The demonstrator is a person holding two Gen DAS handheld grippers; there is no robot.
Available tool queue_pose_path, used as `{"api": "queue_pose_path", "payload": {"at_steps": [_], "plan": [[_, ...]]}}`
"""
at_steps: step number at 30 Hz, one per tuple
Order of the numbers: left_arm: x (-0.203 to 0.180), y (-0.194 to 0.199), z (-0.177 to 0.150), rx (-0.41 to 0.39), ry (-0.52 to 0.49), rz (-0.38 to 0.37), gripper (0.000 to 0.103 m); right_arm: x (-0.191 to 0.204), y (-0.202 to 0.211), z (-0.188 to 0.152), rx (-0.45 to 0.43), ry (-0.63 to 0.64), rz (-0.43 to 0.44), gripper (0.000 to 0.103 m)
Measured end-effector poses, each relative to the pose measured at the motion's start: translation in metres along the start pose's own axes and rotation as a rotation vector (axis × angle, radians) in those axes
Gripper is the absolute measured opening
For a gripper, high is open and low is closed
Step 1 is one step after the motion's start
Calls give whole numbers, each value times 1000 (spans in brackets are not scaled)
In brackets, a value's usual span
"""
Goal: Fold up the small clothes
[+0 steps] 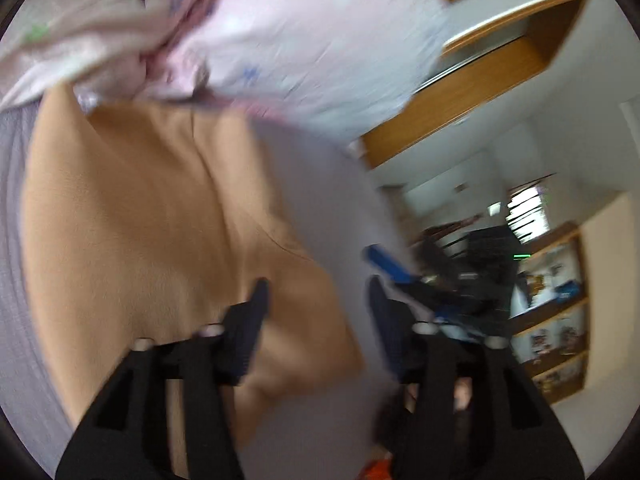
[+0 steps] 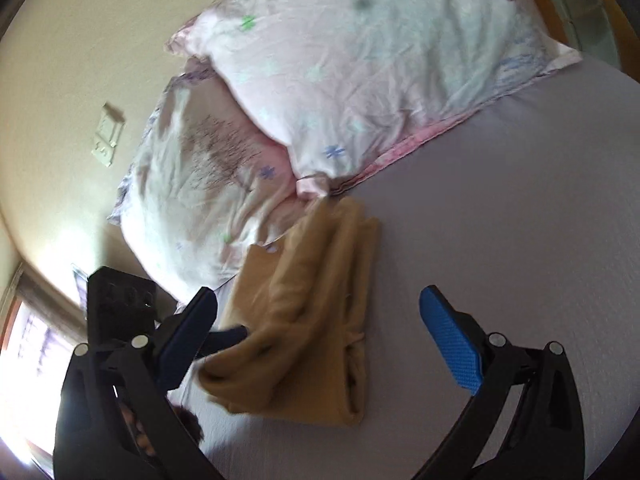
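Observation:
A tan garment (image 2: 304, 312) lies folded into a narrow stack on the grey bed sheet (image 2: 500, 220), its far end against the pillows. In the left wrist view the same tan garment (image 1: 160, 232) fills the middle, blurred. My left gripper (image 1: 318, 300) is open just above the garment's near edge, nothing between its fingers; it also shows in the right wrist view (image 2: 224, 334) at the garment's left edge. My right gripper (image 2: 320, 328) is open wide above the garment and empty; its blue pad shows in the left wrist view (image 1: 386, 266).
Two pink and white flowered pillows (image 2: 340, 72) lie at the head of the bed against a cream wall with a socket plate (image 2: 107, 136). A wooden wardrobe (image 1: 480, 80) and shelves (image 1: 556, 320) stand beyond the bed's edge.

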State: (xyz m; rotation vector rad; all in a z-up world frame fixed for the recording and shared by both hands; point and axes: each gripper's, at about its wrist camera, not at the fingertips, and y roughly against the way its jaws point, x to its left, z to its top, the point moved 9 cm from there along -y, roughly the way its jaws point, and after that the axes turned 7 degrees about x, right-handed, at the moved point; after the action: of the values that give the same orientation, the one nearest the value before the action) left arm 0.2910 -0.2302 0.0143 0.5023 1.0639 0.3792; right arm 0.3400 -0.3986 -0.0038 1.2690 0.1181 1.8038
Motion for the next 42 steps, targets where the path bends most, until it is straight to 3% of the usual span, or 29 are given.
{"api": "queue_pose_path", "payload": {"at_steps": [2,5,9,11,13,14,15,17,19,21,22,24,27,30,31,32,33,36,38,40,41,42], "plan": [[5,37,-4,-89,-30,50,82,18,-3,-8,47,24,67,101],[20,70,-15,-133,-44,135,82,42,-4,-26,79,88,91,100],[52,78,-25,-123,-2,256,82,66,-13,-54,129,203,30,93],[69,74,-29,-107,32,269,82,69,-26,-69,182,235,-21,92],[77,65,-36,-81,54,261,82,62,-44,-83,230,257,-68,48],[80,60,-37,-69,63,264,82,53,-51,-85,246,256,-122,8],[83,58,-38,-61,69,264,82,34,-51,-82,233,215,-191,6],[88,62,-40,-66,79,251,82,14,-45,-78,219,102,-132,6],[93,68,-38,-84,95,242,82,11,-35,-72,204,37,-22,18],[99,74,-34,-104,120,231,82,14,-24,-57,155,4,32,90],[104,74,-32,-106,141,221,82,19,-19,-44,105,-1,72,90],[110,70,-26,-105,178,193,82,26,-25,-19,82,12,83,81],[115,61,-20,-101,212,168,82,23,-52,3,127,-8,57,64],[115,56,-21,-96,220,169,82,16,-92,14,216,-23,-1,58],[116,55,-21,-95,221,173,82,11,-107,14,245,-24,-33,48],[117,55,-20,-96,223,176,82,8,-114,12,261,-17,-37,6],[118,55,-20,-95,223,177,82,6,-117,13,258,-16,-36,7],[119,52,-15,-96,216,181,82,6,-90,28,98,4,-25,7],[120,47,-11,-87,210,190,82,-12,-90,19,137,-38,-75,13],[121,40,-9,-70,215,187,82,-26,-92,7,192,-109,-70,43],[122,38,-8,-63,215,185,82,-27,-91,4,201,-131,-44,73],[122,35,-8,-58,216,182,82,-28,-87,0,201,-138,-20,84]]}}
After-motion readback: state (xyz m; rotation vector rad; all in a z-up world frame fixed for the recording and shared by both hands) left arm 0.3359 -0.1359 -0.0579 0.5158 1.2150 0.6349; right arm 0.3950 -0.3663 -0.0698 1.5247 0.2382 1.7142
